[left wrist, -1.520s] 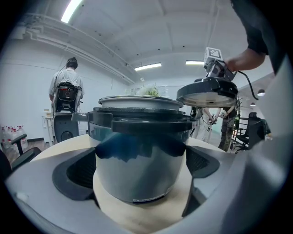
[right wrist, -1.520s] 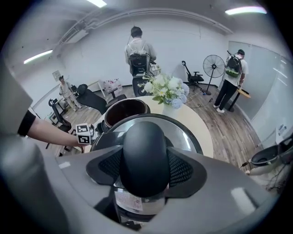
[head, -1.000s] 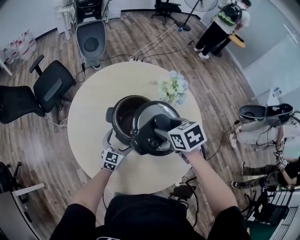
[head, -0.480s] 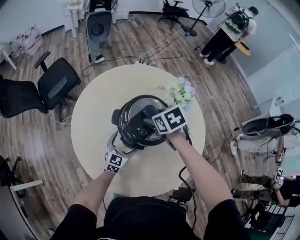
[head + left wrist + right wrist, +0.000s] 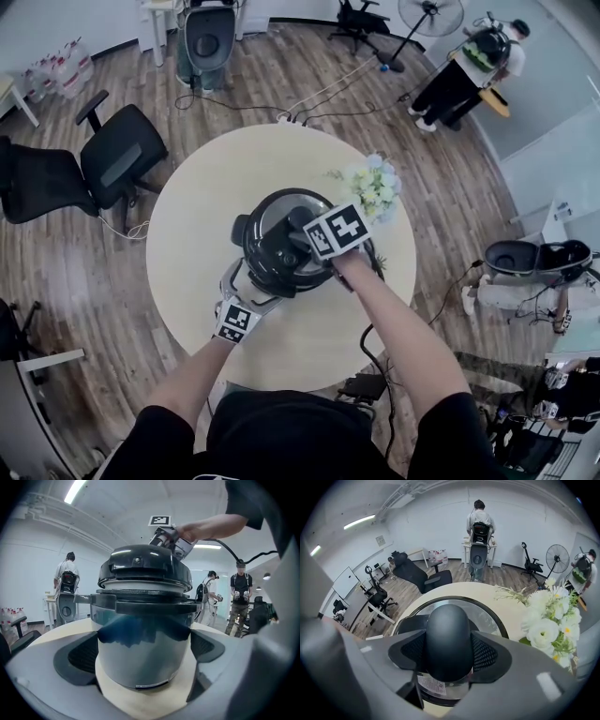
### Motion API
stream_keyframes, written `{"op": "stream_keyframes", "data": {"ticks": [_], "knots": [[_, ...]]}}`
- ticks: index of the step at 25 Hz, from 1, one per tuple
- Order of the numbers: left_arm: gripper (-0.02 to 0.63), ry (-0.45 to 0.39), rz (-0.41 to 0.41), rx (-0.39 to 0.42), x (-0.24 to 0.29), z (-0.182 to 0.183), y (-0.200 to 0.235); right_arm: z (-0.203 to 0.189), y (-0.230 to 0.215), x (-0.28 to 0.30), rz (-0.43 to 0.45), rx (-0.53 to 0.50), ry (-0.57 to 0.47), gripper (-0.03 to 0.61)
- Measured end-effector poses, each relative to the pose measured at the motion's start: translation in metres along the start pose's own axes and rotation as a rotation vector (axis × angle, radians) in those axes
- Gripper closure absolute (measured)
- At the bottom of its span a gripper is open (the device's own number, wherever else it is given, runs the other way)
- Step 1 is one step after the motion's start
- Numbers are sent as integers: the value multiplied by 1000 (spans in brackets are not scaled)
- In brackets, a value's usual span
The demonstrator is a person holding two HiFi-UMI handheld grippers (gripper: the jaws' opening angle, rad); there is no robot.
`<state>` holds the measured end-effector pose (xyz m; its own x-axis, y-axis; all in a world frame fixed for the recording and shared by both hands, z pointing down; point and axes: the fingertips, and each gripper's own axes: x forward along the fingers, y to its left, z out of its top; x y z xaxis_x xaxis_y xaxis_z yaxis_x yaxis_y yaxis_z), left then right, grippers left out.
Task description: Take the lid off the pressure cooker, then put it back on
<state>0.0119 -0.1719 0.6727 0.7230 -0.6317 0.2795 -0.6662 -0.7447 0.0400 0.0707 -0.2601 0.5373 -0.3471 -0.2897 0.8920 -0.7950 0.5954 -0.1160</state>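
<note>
Wooden floor and office chairs point(image 5: 117, 159) ring a round pale counter point(image 5: 187, 225), and the work sits at its middle.

Our right tool point(image 5: 449, 656) points steeply down, its pads clamped on either side of the black lid knob point(image 5: 449, 634), so the knob holds the jaws partly apart. In the head view it hangs above the centre of the cooker. We judge that this grip on the knob lets us carry the lid point(image 5: 145, 566) level and line it up.

That lid lies over the rim of the pressure cooker point(image 5: 140, 648). A band of bright metal shows under its black top, so we judge it set down but perhaps not yet turned home.

Our left tool point(image 5: 145, 667) lies nearly level at the near left of the cooker. Its jaws are wide and the pads bear on both sides of the steel body. We take this as a brace, so the cooker cannot twist or slide while the lid goes on.

White flowers point(image 5: 373, 186) stand just beside the cooker on the far right, close enough to mind. A few people stand well apart at the far side of the room.
</note>
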Motion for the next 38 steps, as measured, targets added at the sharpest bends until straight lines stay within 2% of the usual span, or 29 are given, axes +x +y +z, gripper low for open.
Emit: {"op": "stream_keyframes", "data": {"ticks": [3,11,16,24,28,34,38], "knots": [[23,-5,-1,-3,-2,2,1,1,3,4,14,7,5,291],[23,-9,-1,-3,0,0,1,-2,5,13,8,-56,33,291],[23,-8,-2,-3,-1,0,1,-11,12,22,3,-160,83,291],[23,-10,-3,-5,1,-2,0,-12,11,23,6,-178,58,290],[23,-11,-1,-5,1,0,0,-9,13,23,-1,-235,62,288],[23,-12,-3,-4,-1,0,1,-7,15,22,35,-236,54,288],[23,-16,-6,-1,0,-1,1,-9,17,23,59,-277,55,288]]}}
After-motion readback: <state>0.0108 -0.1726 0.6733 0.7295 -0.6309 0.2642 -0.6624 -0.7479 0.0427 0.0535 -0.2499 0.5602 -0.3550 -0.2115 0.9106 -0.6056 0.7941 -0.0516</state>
